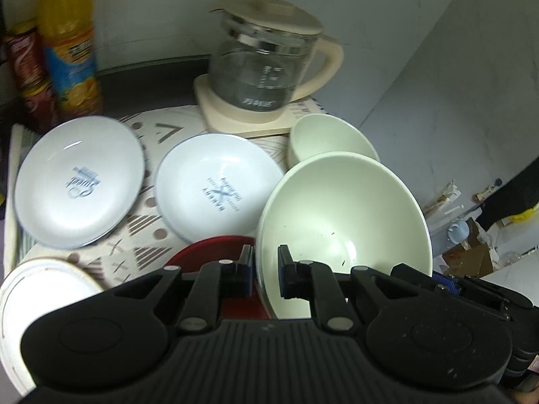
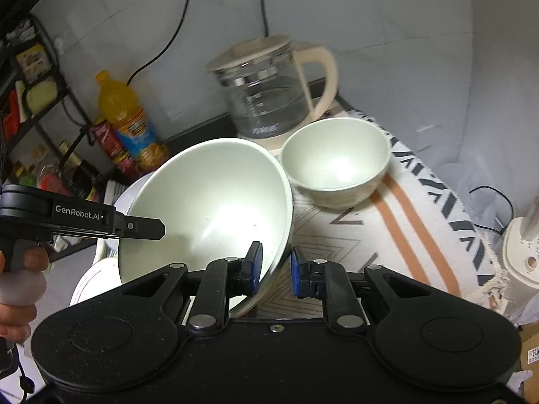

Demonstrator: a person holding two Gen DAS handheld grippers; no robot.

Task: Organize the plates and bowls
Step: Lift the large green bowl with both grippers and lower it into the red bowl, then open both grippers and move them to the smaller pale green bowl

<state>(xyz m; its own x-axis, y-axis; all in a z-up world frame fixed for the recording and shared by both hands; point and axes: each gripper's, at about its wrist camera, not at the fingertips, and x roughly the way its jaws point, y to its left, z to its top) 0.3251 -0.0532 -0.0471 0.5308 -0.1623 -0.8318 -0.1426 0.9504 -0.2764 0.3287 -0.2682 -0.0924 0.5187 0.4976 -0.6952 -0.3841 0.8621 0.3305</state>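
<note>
At lower centre, the big bowl [image 2: 209, 202] is tilted, its rim straddled by the right gripper [image 2: 276, 267], jaws apart; the left gripper [image 1: 265, 271] is likewise parted.

My black two-finger right gripper [image 2: 275, 267] sits low centre, blue pads parted with a gap; my black left gripper [image 1: 265, 271] likewise parted; my hand [image 2: 18, 282] grips its handle at far left.

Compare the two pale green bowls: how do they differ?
The big bowl is wider and shallower; the small bowl is narrower and deeper. The big bowl is tilted, with its rim between the right tongs; the small bowl sits upright on the cloth, untouched. Both are plain, glossy and empty.
</note>
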